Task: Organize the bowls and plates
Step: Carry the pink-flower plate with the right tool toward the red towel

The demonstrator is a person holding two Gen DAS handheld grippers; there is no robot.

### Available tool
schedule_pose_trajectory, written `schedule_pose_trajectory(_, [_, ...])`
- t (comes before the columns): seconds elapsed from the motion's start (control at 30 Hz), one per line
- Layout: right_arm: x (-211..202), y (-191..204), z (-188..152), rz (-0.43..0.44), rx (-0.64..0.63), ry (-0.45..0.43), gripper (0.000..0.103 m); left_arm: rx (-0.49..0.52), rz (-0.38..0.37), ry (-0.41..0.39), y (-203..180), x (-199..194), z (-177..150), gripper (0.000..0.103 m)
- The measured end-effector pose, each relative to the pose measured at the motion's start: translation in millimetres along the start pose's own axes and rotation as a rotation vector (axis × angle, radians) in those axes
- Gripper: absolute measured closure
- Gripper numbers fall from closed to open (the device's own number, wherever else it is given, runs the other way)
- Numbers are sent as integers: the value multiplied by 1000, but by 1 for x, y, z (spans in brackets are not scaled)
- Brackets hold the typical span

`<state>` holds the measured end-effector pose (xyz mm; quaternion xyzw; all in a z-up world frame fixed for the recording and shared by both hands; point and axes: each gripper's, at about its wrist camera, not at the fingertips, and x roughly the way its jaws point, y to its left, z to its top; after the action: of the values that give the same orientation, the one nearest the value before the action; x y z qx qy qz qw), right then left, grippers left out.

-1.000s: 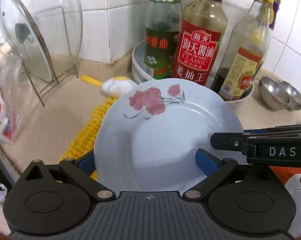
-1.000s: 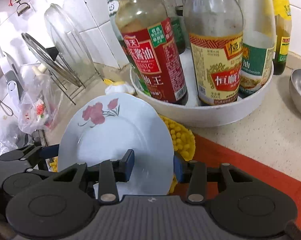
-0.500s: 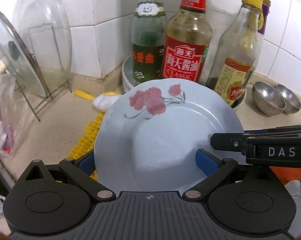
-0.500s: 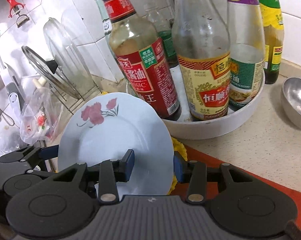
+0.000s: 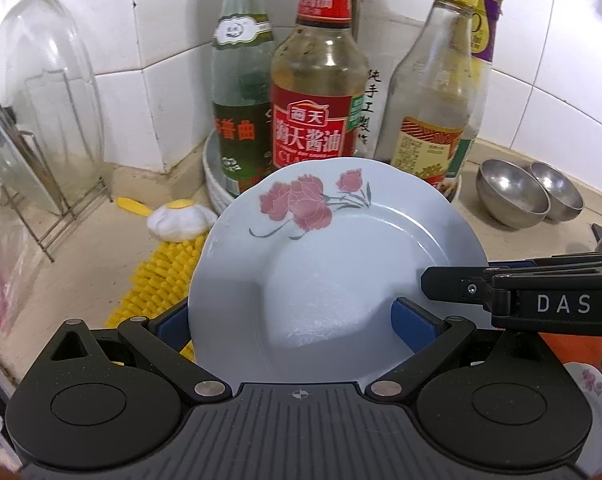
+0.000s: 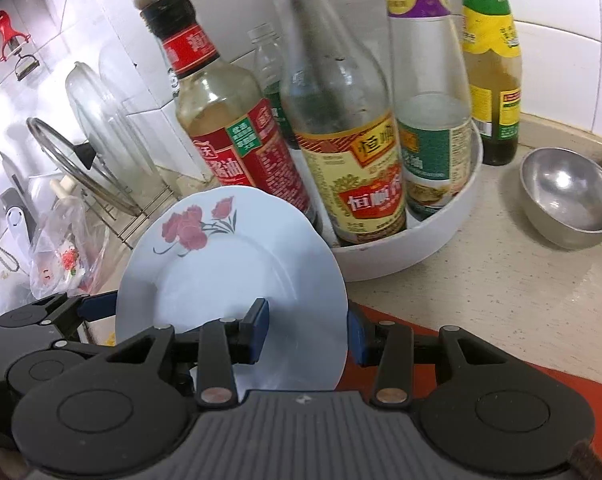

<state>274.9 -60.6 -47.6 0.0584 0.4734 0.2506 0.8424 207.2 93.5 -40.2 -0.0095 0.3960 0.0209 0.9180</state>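
Observation:
A pale blue plate (image 5: 333,280) with a red flower print hangs tilted above the counter, held from both sides. My left gripper (image 5: 293,320) is shut on it: one blue pad sits at the left rim, the other on the plate's face. My right gripper (image 6: 307,330) is shut on the plate (image 6: 229,264) at its right rim, one pad in front and one behind. In the left wrist view the right gripper (image 5: 461,284) reaches in from the right. Two steel bowls (image 5: 513,196) stand on the counter at the right.
A white round tray (image 6: 421,248) full of sauce bottles stands just behind the plate. Glass lids lean in a wire rack (image 5: 49,92) at the left. A yellow bumpy mat (image 5: 161,280) and a brush (image 5: 177,216) lie below. Another flowered plate (image 5: 593,392) shows at the lower right.
Both grippers have risen together with the plate in them; the bottles and counter now sit lower and farther off in both views. Neither grip has changed.

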Motion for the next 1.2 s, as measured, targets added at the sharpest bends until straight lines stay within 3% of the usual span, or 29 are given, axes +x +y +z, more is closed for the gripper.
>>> schedule_pose_trajectory(0.63, [-36,-34,-11,-65,69,-39,65,89,-78,-13,-57,-6,4,2])
schedule_pose_trajectory(1.2, [-99,-83,-49,-166,182,-75,65,206,-184,-4,-126,-18,-14,1])
